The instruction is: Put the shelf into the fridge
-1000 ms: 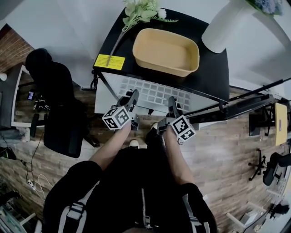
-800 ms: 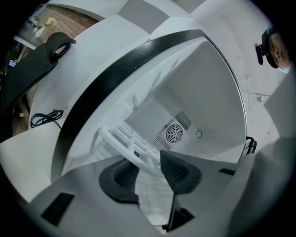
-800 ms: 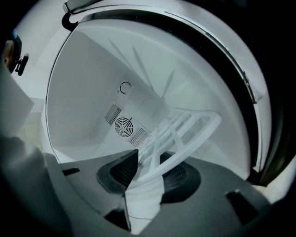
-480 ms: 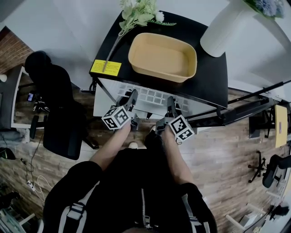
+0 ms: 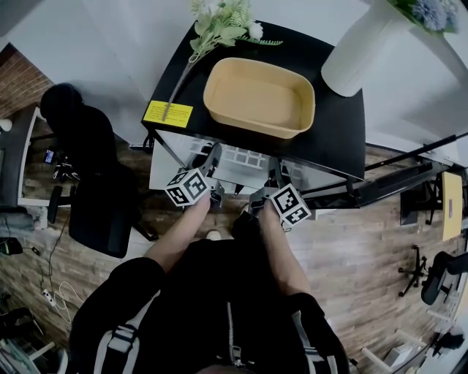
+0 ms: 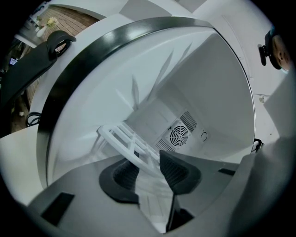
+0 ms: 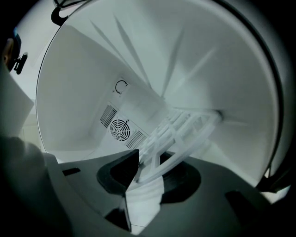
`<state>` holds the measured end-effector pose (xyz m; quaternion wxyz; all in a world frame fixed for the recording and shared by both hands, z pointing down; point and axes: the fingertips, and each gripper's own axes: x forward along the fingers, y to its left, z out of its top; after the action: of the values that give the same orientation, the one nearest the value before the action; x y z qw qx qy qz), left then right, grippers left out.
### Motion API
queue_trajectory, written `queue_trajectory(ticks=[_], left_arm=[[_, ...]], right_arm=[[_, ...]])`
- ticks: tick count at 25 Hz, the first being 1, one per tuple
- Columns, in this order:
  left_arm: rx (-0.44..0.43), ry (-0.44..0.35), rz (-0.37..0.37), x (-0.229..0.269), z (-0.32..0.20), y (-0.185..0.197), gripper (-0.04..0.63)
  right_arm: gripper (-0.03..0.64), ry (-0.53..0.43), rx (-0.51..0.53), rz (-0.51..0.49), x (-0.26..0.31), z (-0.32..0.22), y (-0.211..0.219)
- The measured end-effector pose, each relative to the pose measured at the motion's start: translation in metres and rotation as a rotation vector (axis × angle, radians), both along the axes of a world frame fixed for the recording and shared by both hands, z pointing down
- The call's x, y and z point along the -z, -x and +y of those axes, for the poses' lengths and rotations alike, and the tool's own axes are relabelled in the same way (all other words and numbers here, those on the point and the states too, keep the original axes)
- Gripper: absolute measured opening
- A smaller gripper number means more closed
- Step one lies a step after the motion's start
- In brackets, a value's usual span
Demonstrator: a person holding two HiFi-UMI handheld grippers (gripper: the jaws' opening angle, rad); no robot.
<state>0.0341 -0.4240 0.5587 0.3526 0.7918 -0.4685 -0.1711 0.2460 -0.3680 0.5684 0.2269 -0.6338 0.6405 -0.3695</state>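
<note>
The white grid shelf (image 5: 241,156) lies flat, mostly under the fridge's black top (image 5: 336,128), with only its near strip showing. My left gripper (image 5: 213,156) grips the shelf's front rim (image 6: 121,140) at the left, its jaws closing on the bar. My right gripper (image 5: 276,172) is shut on the same rim (image 7: 187,132) at the right. Both gripper views look into the white fridge interior (image 6: 217,83), with a round fan grille (image 6: 178,135) (image 7: 120,129) on the back wall. The shelf's far end is hidden inside.
On the fridge top stand a tan tub (image 5: 259,98), a spray of artificial flowers (image 5: 219,18) and a white vase (image 5: 357,45). A yellow label (image 5: 165,113) sits at its left corner. A black office chair (image 5: 95,186) stands left; a dark bar (image 5: 398,175) juts right.
Both grippers have moved forward toward the fridge, and the shelf has slid deeper under the black top. Less of the white grid shows now.
</note>
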Motion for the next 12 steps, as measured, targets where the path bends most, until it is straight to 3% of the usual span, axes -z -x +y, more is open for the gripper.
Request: queue_trajectory(ticks=[12], left_arm=[[-0.062,0.027,0.008,-0.0015,-0.001,-0.0028,0.155]], right_arm=[[0.152,-0.008,0.001,-0.003,0.0013,0.0006,-0.0006]])
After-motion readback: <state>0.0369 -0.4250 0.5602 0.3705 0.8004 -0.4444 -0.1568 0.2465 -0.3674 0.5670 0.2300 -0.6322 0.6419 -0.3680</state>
